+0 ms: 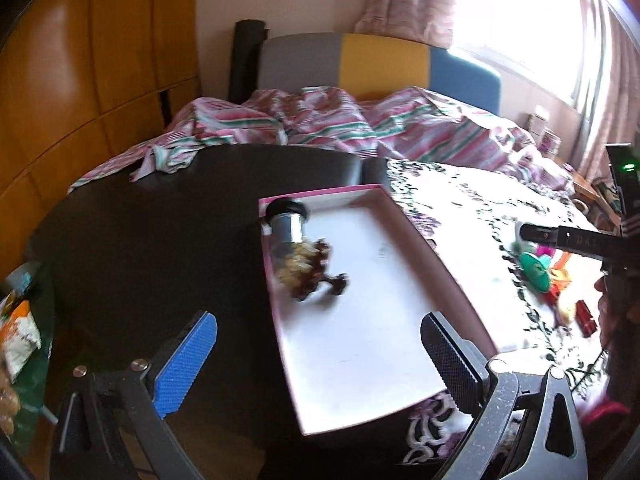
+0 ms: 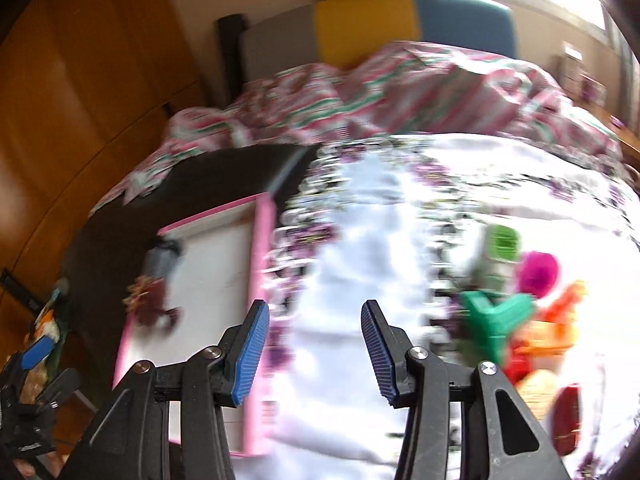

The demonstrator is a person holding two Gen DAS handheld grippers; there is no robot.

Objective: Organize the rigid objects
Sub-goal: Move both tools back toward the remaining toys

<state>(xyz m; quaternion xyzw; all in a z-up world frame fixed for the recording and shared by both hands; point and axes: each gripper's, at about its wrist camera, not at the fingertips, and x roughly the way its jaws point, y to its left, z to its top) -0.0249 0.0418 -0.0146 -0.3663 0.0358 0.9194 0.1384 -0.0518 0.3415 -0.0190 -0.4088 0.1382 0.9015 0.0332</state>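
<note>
A pink-rimmed white tray (image 1: 400, 380) lies on a dark round table (image 1: 160, 240). In it are a grey jar with a black lid (image 1: 289, 224) and a brown-and-yellow toy figure (image 1: 310, 270). My left gripper (image 1: 320, 364) is open and empty above the tray's near end. My right gripper (image 2: 316, 354) is open and empty above the floral cloth (image 2: 360, 240), just right of the tray (image 2: 262, 240). A pile of toys lies to its right: a green piece (image 2: 498, 316), a magenta ball (image 2: 538, 272), orange (image 2: 560, 320) and red pieces (image 2: 568, 412). The right view is blurred.
A bed with a striped pink quilt (image 1: 340, 124) and a grey, yellow and blue headboard stands behind the table. Wooden wardrobes (image 1: 80, 80) are on the left. Snack bags (image 1: 20, 336) lie at the table's left edge. The right gripper (image 1: 560, 236) shows in the left view.
</note>
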